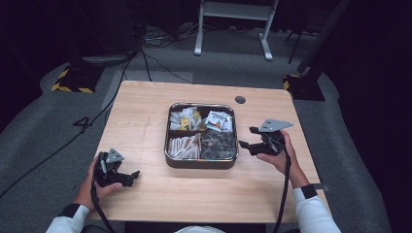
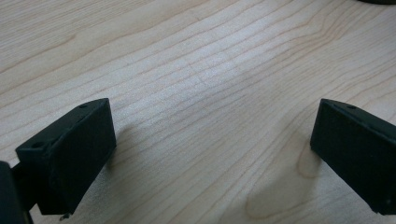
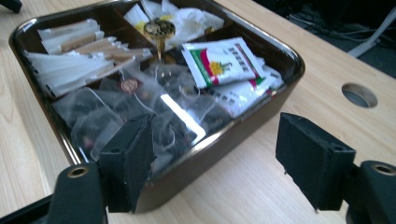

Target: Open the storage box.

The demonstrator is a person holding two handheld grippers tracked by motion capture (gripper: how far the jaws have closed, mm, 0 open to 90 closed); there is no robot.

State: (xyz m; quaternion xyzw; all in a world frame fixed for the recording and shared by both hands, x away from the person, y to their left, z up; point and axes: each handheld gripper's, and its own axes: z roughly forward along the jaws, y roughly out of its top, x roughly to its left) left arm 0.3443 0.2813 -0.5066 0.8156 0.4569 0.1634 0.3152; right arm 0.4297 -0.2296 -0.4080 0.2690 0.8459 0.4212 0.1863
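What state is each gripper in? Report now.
Left gripper: open, jaws wide apart over the bare wooden table, holding nothing.
Right gripper: open, empty, jaws at the near rim of the compartment tray.

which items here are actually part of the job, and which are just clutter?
In play:
- compartment tray with sachets and clear tea bags
- right gripper, jaws open at the tray's edge
- left gripper, jaws open over bare table

Lying about:
- cable hole in the tabletop
- floor cables
- white desk frame behind
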